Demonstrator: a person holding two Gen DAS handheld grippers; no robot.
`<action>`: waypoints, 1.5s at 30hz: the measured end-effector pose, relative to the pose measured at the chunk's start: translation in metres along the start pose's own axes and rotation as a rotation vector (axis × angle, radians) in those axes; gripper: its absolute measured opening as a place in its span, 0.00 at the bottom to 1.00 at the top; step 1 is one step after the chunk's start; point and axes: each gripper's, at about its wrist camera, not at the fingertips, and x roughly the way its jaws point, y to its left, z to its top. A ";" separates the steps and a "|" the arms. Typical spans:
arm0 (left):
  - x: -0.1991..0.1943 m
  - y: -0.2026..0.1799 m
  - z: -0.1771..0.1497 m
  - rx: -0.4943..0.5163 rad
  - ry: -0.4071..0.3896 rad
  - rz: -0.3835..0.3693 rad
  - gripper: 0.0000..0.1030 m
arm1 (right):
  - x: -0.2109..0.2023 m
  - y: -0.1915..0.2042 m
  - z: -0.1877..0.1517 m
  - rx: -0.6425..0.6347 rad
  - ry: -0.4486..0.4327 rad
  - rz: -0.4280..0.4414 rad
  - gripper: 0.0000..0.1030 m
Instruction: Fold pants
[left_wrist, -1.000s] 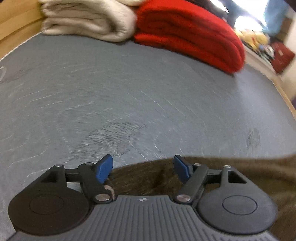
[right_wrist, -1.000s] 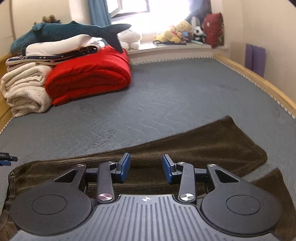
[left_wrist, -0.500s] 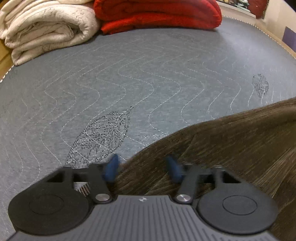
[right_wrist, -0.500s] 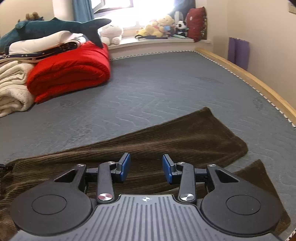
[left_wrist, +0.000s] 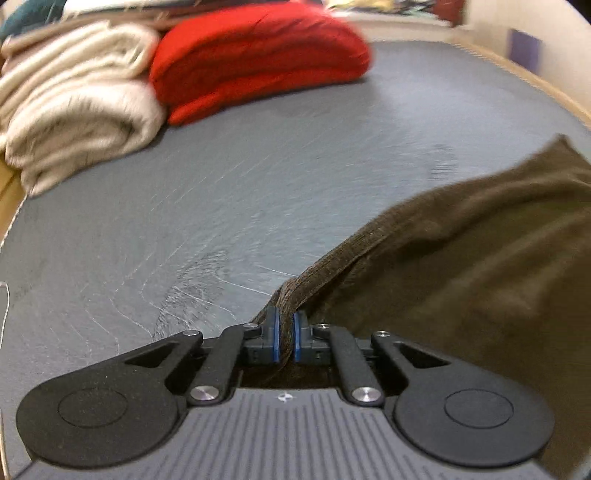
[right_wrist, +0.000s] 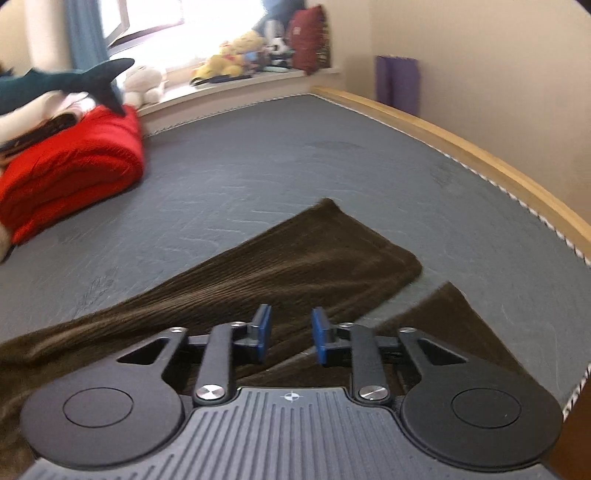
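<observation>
Your left gripper (left_wrist: 284, 334) is clamped on the brown pants (left_wrist: 461, 266): both blue pads press a bunched ridge of corduroy at the garment's edge, and the cloth rises off the mattress (left_wrist: 258, 192) in a taut fold running from the pads up and to the right. Your right gripper (right_wrist: 288, 334) has its jaws closing, yet the blue pads are apart with a clear gap between them. Pants (right_wrist: 258, 273) fabric lies below that gap, just where the two legs part, and neither pad presses it as far as the right wrist view shows.

From the pants outward: the garment lies on the grey quilted mattress (right_wrist: 332, 155), one leg stretched flat away from your right gripper with its cuff end farthest off, the other leg showing as a darker flap nearer the mattress's right-hand edge. Beyond the pants, well apart from them across bare mattress, sits a folded red blanket (left_wrist: 255, 62), and touching it on its left a rolled cream blanket (left_wrist: 74, 107). A dark teal plush shark (right_wrist: 74, 83) lies on top of that pile. Farther still from the pants, a window ledge holds several soft toys (right_wrist: 229, 55). A wooden bed rail (right_wrist: 461, 147) runs along the mattress edge on the pants' far right, and beyond it purple objects (right_wrist: 397, 83) stand against the wall. The left wrist view is motion-blurred.
</observation>
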 end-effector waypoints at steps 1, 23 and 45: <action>-0.019 -0.006 -0.008 0.015 -0.015 -0.020 0.07 | -0.001 -0.004 0.000 0.018 -0.003 -0.003 0.15; -0.057 -0.089 -0.130 0.333 0.251 -0.159 0.09 | 0.058 -0.017 0.013 0.232 0.107 0.215 0.16; -0.032 -0.077 -0.123 0.319 0.311 -0.210 0.10 | 0.237 0.140 -0.008 -0.143 0.308 0.071 0.38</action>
